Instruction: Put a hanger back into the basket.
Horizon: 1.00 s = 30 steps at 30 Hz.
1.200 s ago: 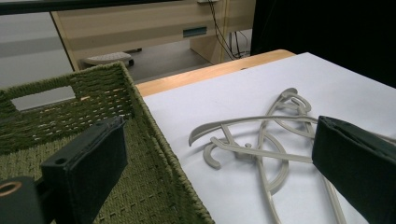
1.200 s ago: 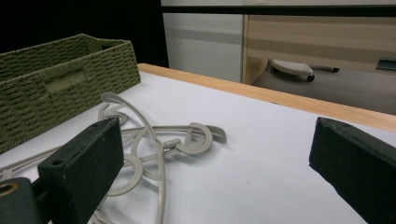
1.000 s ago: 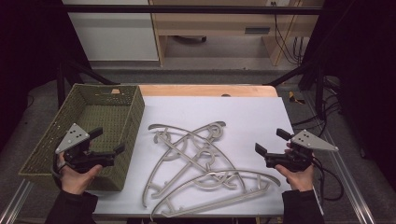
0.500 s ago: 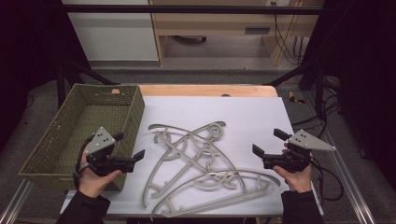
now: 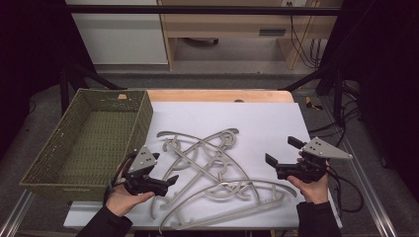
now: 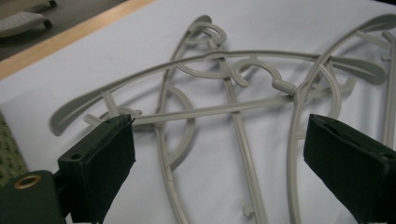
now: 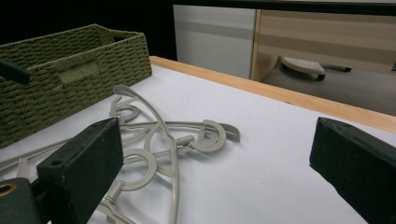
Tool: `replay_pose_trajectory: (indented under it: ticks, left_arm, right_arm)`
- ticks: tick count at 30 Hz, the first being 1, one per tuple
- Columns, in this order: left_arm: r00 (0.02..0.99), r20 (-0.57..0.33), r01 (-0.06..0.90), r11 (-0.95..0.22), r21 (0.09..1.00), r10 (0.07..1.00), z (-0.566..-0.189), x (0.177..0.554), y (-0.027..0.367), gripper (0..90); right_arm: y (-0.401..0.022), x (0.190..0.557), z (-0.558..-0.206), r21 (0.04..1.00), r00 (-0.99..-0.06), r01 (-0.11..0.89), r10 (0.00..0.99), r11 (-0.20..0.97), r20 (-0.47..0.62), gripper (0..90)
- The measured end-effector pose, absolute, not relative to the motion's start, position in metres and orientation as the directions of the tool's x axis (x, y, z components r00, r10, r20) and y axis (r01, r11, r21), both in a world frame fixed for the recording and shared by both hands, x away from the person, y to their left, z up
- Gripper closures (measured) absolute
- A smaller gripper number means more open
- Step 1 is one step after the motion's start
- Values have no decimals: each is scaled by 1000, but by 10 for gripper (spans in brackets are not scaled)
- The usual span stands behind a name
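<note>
My left hand-held gripper [image 5: 170, 181] sits low at the near left of the table [image 5: 267, 123], just off the front corner of the green woven basket [image 5: 86, 143]. Its jaws are spread wide and hold nothing. They point toward the heap of grey plastic hangers [image 5: 212, 173], and the tip is right at the left edge of that heap. In the left gripper view the hangers [image 6: 233, 107] lie just ahead between the two black jaws, with crossed bars and curled hooks piled over one another on the white sheet.

My right hand-held gripper [image 5: 279, 157] is at the right side of the table, jaws also spread apart and empty. It points left toward the same heap and stands close beside its right end without touching it. In the right gripper view the hangers [image 7: 163, 135] lie flat in front of the left jaw, and the basket [image 7: 70, 74] stands beyond them at the left.

The hangers lie tangled in the middle of the table, between my two hands, none of them in the basket.
</note>
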<state>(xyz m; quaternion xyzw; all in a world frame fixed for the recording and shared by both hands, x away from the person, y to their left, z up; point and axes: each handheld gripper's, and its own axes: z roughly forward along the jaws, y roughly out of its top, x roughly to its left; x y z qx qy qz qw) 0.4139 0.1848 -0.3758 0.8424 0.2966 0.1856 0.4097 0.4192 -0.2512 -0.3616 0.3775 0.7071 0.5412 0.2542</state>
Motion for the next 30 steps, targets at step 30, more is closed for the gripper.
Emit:
replay_pose_trajectory:
  ticks: [30]
  left_arm:
    - [896,41,349,-758,551,442,-436,425,108,345]
  right_arm:
    - [-246,422,-365,950,-591,279,804,138,57,27]
